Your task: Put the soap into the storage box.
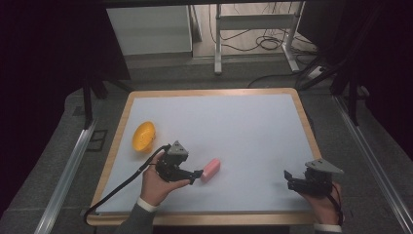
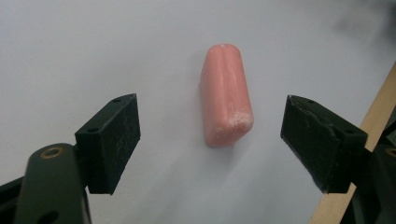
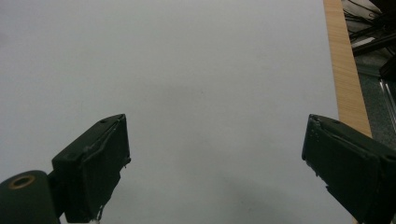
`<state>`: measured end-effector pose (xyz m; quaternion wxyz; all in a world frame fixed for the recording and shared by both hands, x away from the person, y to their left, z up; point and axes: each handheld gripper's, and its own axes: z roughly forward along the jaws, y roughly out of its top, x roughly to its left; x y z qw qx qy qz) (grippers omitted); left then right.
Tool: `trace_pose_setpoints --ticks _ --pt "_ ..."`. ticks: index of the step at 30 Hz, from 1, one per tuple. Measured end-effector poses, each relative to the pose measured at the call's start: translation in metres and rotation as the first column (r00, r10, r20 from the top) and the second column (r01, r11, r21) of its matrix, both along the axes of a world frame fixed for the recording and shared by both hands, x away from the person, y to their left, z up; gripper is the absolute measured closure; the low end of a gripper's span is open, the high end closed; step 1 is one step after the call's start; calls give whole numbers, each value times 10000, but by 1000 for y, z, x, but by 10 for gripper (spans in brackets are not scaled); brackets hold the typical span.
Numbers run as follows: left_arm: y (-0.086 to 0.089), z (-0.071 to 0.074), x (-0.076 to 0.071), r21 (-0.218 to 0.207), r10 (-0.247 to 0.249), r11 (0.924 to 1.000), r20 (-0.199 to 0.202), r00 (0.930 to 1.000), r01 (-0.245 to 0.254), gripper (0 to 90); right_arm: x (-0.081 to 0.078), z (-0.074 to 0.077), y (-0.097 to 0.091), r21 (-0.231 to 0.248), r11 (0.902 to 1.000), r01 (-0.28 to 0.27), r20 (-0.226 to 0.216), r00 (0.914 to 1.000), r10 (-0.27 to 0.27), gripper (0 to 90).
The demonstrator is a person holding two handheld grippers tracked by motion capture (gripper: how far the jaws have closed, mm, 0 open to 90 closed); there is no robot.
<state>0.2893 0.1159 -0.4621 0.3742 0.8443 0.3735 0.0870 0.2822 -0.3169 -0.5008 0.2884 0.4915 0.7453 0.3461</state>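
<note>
- Pink block (image 2: 225,95) lies flat on white table surface (image 1: 243,126), near front edge, left of centre; one end chipped pale.
- Left gripper (image 1: 196,175) just beside block, jaws spread wide, block ahead of the gap, untouched.
- Right gripper (image 1: 287,176) well apart at front right, jaws wide, nothing between.
- Orange bowl (image 1: 143,136) near left edge, behind left gripper.

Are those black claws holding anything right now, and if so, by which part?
Nothing is held. The left gripper is open, its jaws apart on either side of the pink block without touching it. The right gripper is open over the bare white table.
</note>
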Motion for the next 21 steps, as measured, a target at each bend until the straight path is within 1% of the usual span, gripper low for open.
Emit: trace_pose_setpoints --ticks 2,4,5,7,9,11,16,18,19,21 --pt "-2 1 0 79 -14 10000 47 10000 13 202 0 0 0 -4 10000 7 -3 10000 -7 72" --pt "-4 2 0 47 -46 10000 95 9999 45 203 0 0 0 -30 10000 -5 -11 10000 5 72" --pt "-5 2 -1 -56 -32 10000 121 9999 33 205 0 0 1 -31 10000 -24 -9 10000 24 72" --pt "-5 2 0 -93 53 9999 200 9998 -51 207 0 -1 1 -54 10000 -20 -26 10000 20 72" --pt "-6 1 1 -100 29 9999 114 9999 -28 207 0 -1 1 -63 10000 -16 -24 10000 16 72" --pt "-8 -2 1 -15 22 10000 6 10000 -22 205 1 -1 0 -45 10000 22 -18 10000 -23 72" --pt "-11 -4 2 -83 -30 10000 -57 10000 29 205 1 -1 0 -56 10000 43 -22 10000 -43 73" --pt "-13 -5 2 117 -59 9999 -114 9999 60 202 1 -2 1 -58 10000 26 -50 10000 -26 73" --pt "-18 -5 3 206 -178 9996 -128 9998 180 202 1 -2 1 -90 10000 40 -64 10000 -40 73" --pt "-21 -5 3 261 -236 9994 -124 9996 239 202 1 -3 1 -100 9999 28 -80 10000 -29 73"
